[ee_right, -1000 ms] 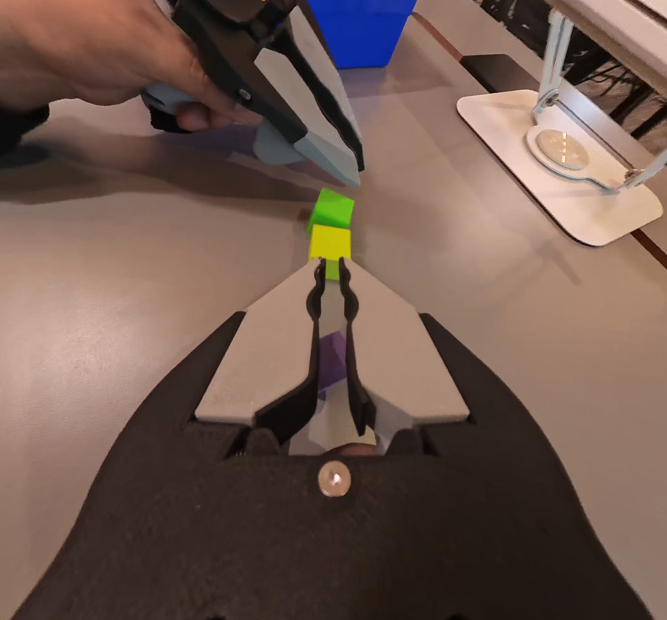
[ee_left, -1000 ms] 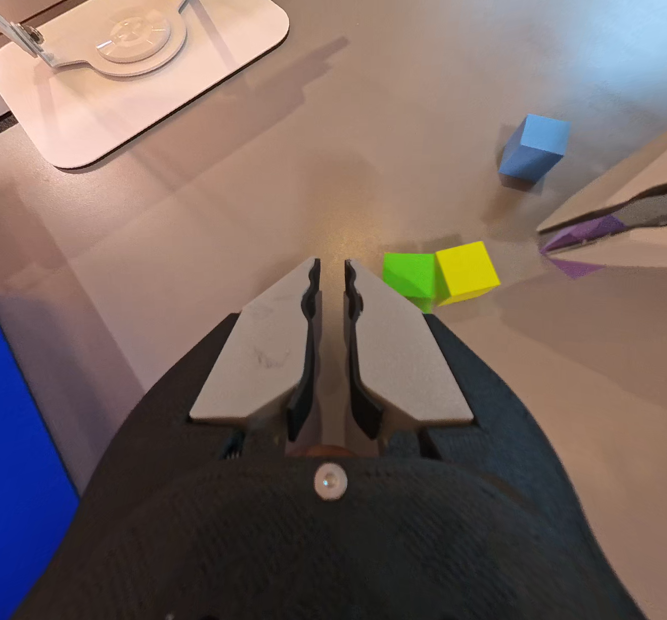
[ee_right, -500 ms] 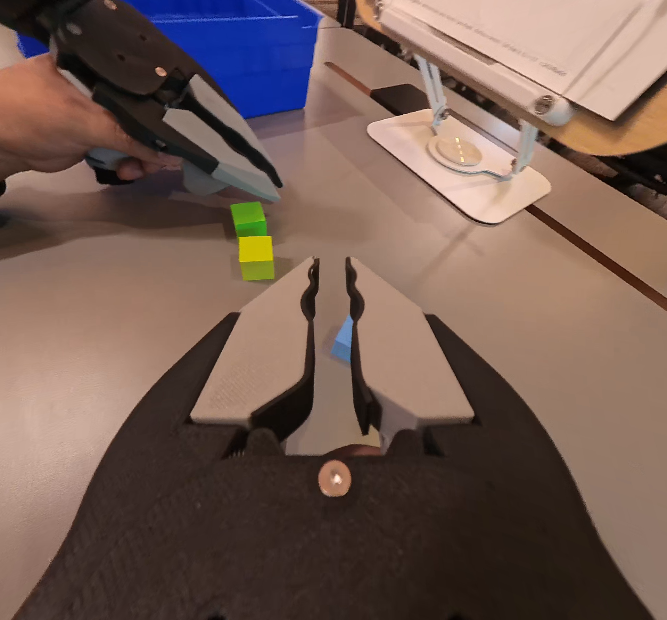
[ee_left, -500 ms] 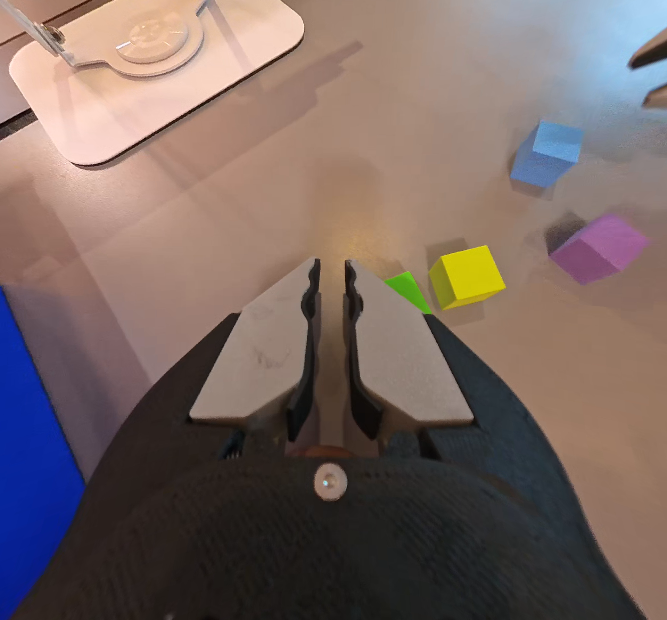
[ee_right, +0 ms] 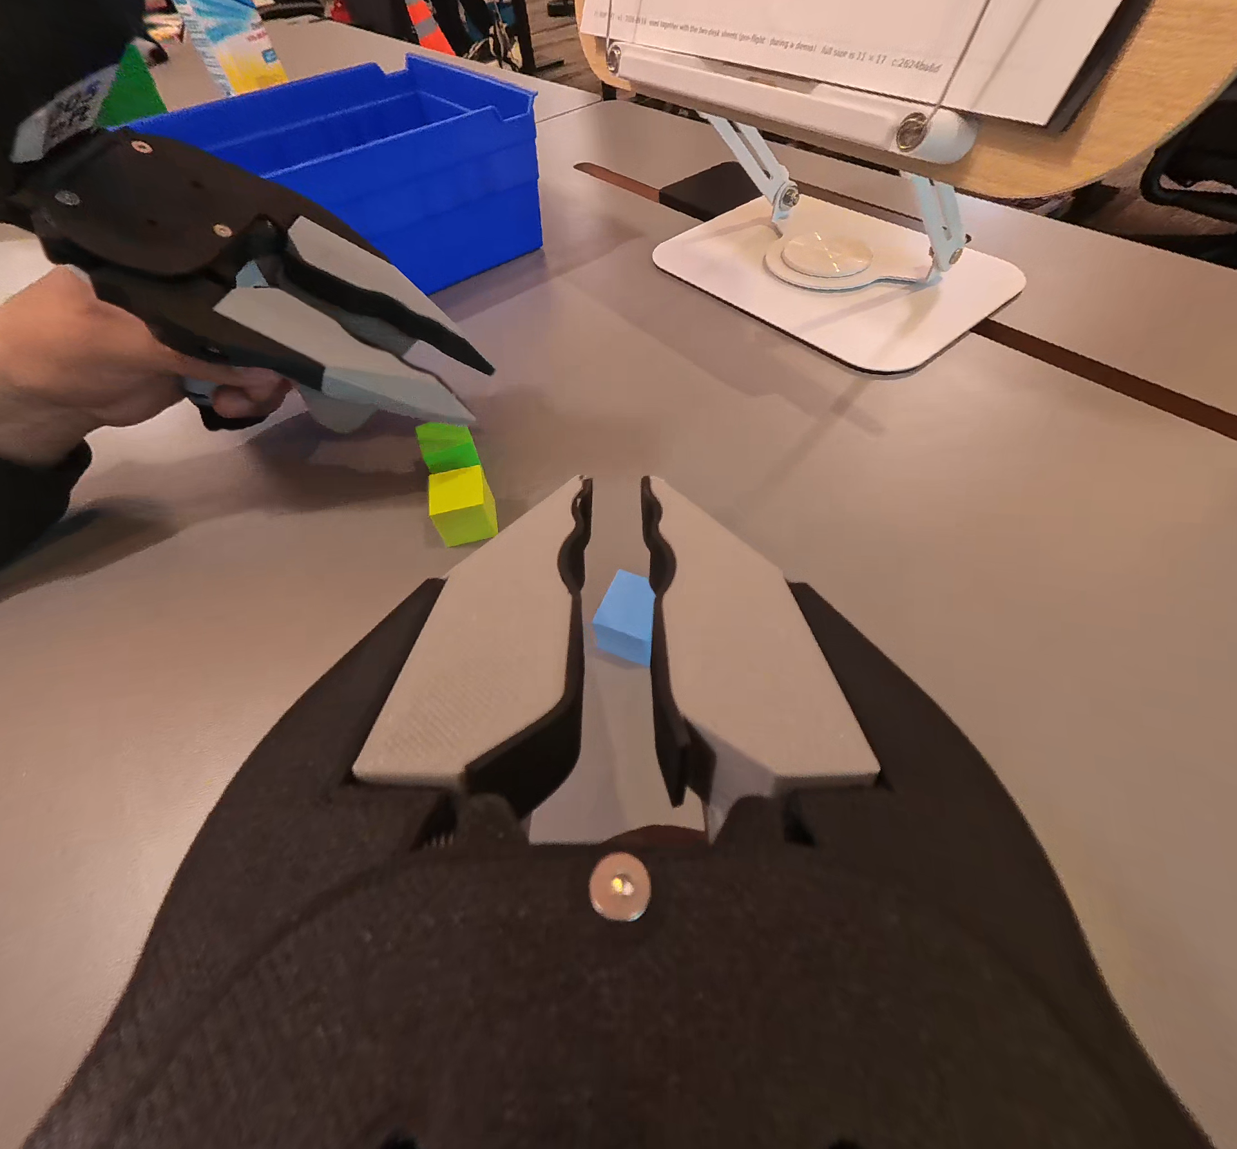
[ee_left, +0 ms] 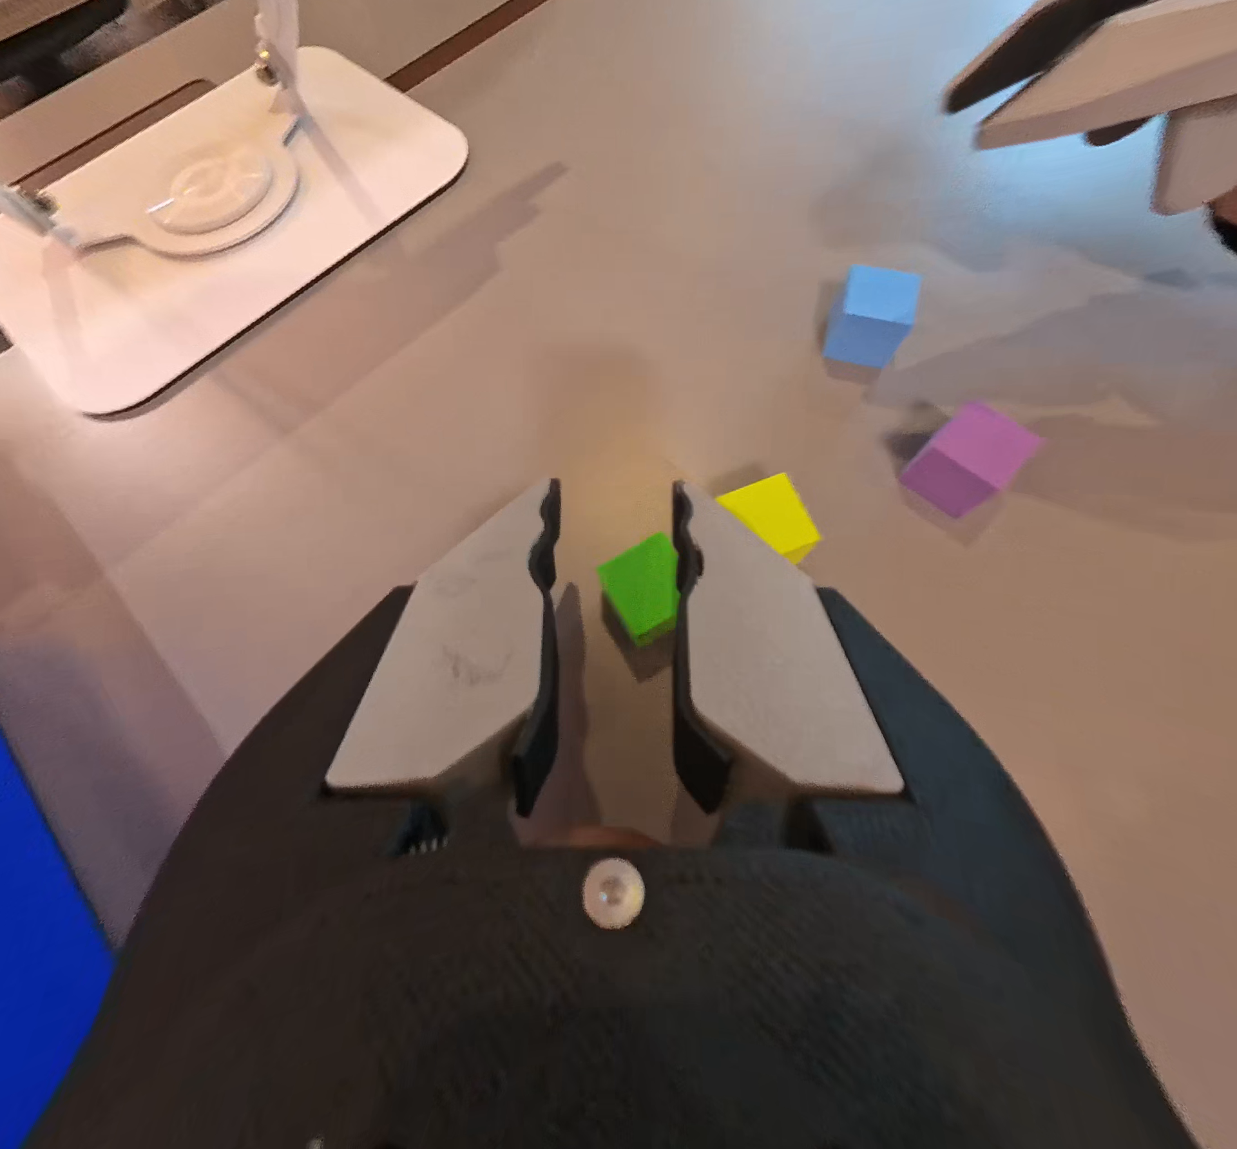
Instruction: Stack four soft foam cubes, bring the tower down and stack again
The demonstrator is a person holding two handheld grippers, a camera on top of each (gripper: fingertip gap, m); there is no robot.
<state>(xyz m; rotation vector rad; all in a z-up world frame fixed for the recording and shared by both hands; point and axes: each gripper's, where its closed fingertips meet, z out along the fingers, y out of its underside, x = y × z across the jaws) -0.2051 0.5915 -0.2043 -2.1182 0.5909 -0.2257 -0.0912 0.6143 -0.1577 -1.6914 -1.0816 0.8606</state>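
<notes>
the left gripper (ee_left: 616,494) has swung over the green cube (ee_left: 639,588) on the table, fingers spread, holding nothing; the right gripper (ee_right: 612,488) hangs slightly parted, empty, above the blue cube (ee_right: 626,615). closing off-centre could nudge green into the yellow cube (ee_left: 770,514).

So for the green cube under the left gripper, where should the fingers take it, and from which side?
Grip the green cube on two opposite flat side faces, coming down from above. It lies flat on the table below the open left gripper. The yellow cube sits close on one side, so choose the faces clear of it.
</notes>
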